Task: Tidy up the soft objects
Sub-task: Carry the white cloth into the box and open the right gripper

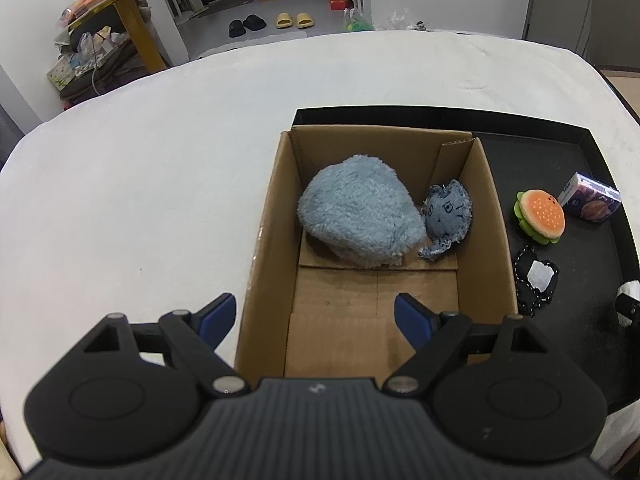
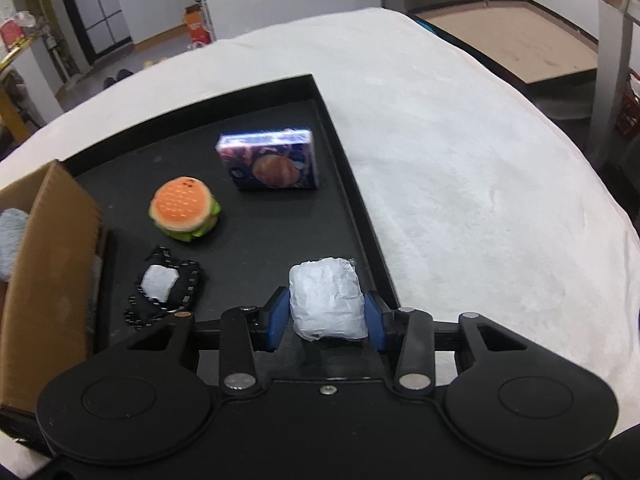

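A cardboard box [image 1: 268,240] stands on the left part of a black tray [image 1: 560,148]. In it lie a fluffy light-blue plush [image 1: 356,216] and a small denim cat toy [image 1: 446,214]. My left gripper [image 1: 314,318] is open and empty above the box's near end. On the tray [image 2: 280,216] lie a burger plush [image 2: 184,208], a black-and-white fabric pouch [image 2: 164,286] and a purple tissue pack [image 2: 272,160]. My right gripper [image 2: 326,316] is shut on a white crumpled soft bundle [image 2: 326,298] near the tray's right rim.
The tray sits on a white padded table [image 1: 140,168]. The box wall [image 2: 52,272] stands left of the right gripper. Beyond the table are the floor, a yellow table with clutter [image 1: 100,12] and slippers [image 1: 272,22].
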A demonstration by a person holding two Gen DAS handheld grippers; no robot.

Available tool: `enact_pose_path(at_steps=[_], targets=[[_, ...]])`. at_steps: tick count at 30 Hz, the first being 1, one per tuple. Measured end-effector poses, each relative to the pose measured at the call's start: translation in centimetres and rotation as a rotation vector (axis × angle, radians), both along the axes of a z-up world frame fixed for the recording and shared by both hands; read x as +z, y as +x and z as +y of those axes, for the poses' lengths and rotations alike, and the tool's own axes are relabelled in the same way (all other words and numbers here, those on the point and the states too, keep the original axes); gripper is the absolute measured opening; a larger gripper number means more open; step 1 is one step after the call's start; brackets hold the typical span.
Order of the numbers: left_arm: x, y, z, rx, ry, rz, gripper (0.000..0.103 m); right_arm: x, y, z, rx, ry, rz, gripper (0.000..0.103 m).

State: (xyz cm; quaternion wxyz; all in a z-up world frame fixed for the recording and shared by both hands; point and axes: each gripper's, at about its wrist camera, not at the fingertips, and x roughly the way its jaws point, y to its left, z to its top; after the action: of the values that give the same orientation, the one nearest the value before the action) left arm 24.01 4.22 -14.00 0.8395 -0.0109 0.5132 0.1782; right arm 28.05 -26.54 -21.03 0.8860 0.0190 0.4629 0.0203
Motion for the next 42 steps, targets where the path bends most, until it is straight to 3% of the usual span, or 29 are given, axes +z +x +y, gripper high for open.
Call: enact_pose_path(at_steps=[23,34,42], targets=[[1.1,-2.0,1.9,0.035,-0.028,-0.051,0.085,4.4,-1.3,2.8,0.168,0.102,-0.107,0.04],[0.9,-2.5,2.8,0.051,-0.046,-0.07,0.085,7.1,-1.7,5.0,0.26,0.122,-0.212,0.04],[0.7,-2.6,3.2,0.044,-0.084,-0.094,0.079,8.5,-1.5,7.1,0.341,0.147,-0.241,0.04]])
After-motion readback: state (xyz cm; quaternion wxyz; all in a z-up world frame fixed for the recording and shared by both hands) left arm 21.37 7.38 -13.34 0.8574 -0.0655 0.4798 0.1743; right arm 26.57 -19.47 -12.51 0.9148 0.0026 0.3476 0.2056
